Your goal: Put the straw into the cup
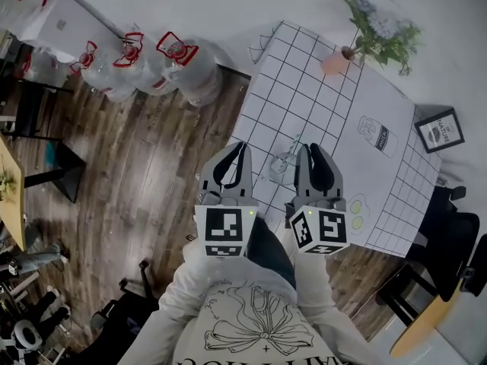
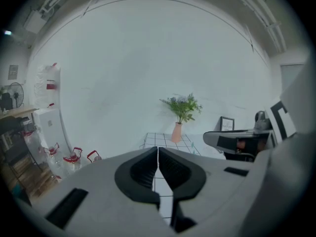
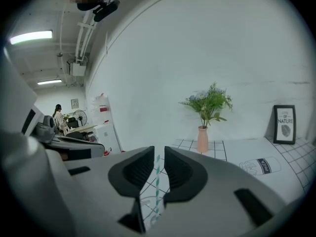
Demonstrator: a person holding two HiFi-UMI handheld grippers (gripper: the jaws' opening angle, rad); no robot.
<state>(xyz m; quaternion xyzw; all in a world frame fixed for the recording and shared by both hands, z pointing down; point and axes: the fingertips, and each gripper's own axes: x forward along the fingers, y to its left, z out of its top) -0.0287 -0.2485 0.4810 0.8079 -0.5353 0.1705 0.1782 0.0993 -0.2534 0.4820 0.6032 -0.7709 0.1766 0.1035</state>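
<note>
A clear glass cup [image 1: 283,167] stands on the grid-patterned table [image 1: 304,90] near its front edge. A green-and-white striped straw [image 3: 157,181] rises from the cup [image 3: 148,209]; it shows through the narrow gap of my right gripper [image 3: 158,154] and touches neither jaw. In the head view the straw [image 1: 294,144] is only a faint line. My right gripper [image 1: 308,147] hovers just right of the cup, held above the table. My left gripper [image 1: 243,146] hovers just left of it. The jaws of the left gripper [image 2: 158,149] meet with nothing between them.
A pink vase of flowers [image 1: 335,61] stands at the table's far edge, and a framed picture [image 1: 440,130] at its right side. Large water bottles [image 1: 152,63] sit on the wooden floor to the left. A black chair [image 1: 449,234] is to the right.
</note>
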